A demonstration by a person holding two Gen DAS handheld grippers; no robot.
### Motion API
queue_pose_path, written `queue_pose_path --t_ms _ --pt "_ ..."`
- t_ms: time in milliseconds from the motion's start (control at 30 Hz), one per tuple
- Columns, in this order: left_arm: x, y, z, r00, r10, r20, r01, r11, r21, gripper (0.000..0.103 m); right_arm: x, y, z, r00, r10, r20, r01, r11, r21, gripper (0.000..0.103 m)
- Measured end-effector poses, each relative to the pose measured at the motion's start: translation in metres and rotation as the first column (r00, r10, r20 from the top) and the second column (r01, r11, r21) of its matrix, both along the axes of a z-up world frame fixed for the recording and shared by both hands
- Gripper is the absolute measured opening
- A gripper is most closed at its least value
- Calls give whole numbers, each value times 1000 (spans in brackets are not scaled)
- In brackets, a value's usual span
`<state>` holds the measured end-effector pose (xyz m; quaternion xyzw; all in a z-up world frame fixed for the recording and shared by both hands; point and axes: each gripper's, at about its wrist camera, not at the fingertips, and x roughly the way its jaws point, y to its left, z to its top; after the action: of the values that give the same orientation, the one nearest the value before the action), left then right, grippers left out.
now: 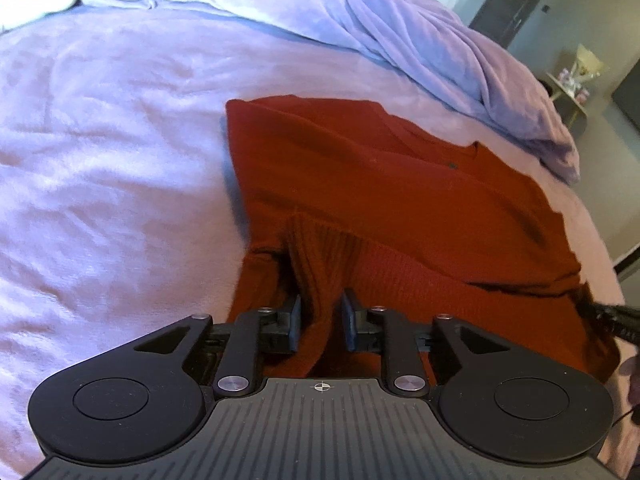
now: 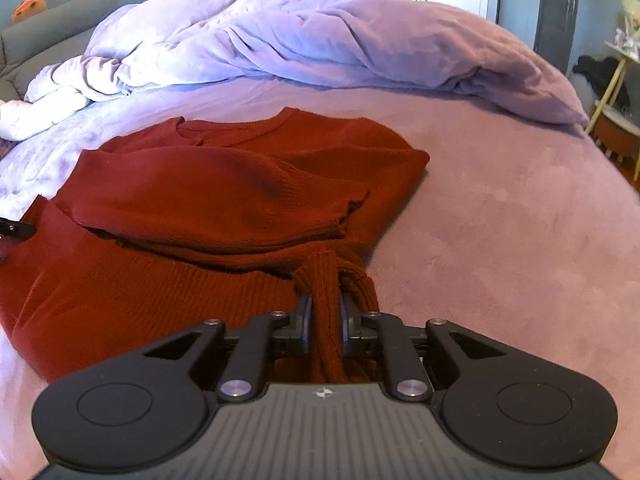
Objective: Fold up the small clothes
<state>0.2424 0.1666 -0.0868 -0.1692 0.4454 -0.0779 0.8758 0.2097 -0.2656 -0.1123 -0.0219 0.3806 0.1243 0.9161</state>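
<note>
**Both grippers pinch the hem of a red sweater on the bed**

The bed (image 2: 500, 216), under a lilac cover, carries a bunched duvet (image 2: 320, 40) far beyond the fingers. The red sweater (image 2: 224, 184) lies ahead of both grippers, its sleeves folded across the body. The left gripper (image 1: 320, 320) has its fingers (image 1: 294, 322) closed on a ribbed fold of hem; the right gripper (image 2: 325, 322) pinches another ribbed fold likewise.
</note>
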Motion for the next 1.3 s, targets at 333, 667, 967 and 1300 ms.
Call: queue_pose_path --t_ms 333,667,967,1300 --pt "-16 -17 41 994 -11 108 12 1000 -7 8 -2 8 6 999 22 24 -22 1000 -22 7" --pt "31 -2 93 947 110 302 -135 989 65 9 22 -9 73 971 -47 233 25 995 98 6" --pt "51 -2 11 992 66 110 -80 989 128 35 87 4 15 996 -75 39 72 995 68 13" --pt "61 -6 6 994 70 90 -81 989 123 10 93 12 6 1000 1 -7 -1 1000 11 9"
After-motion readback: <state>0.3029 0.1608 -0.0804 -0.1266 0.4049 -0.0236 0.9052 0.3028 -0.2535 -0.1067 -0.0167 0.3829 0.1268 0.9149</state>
